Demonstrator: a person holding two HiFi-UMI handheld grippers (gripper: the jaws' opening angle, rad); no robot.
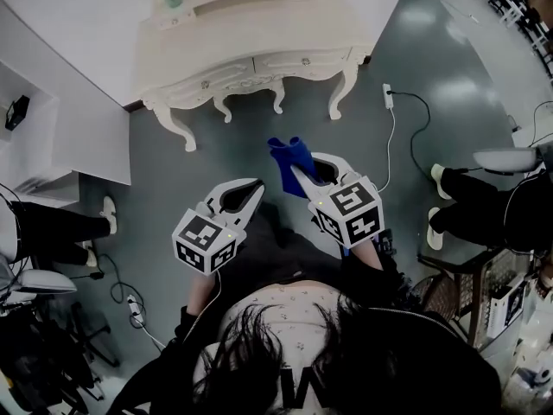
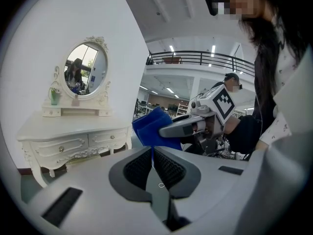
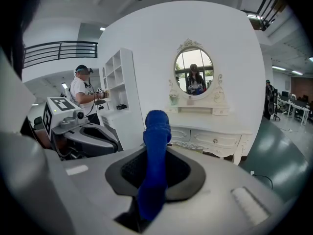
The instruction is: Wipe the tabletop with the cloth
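Blue cloth (image 1: pixel 288 154) is pinched in the jaws of the right gripper (image 1: pixel 309 169), bunched into a thick roll. In the right gripper view it stands up between the dark ribbed pads and rises past their tips. It hangs in the air over the grey-green floor (image 1: pixel 216 162), short of the white carved desk (image 1: pixel 259 50) and not touching it. The left gripper (image 1: pixel 242 195) is held just beside the right one, slightly lower in the head view. Its jaws are pressed together with nothing between them, only a thin slit showing at the pads. Each gripper carries a cube of black-and-white square markers. An oval mirror (image 3: pixel 194 75) in a carved frame stands at the back of the desk. A white power strip (image 1: pixel 388 96) with a black cable lies on the floor near the desk's right leg.
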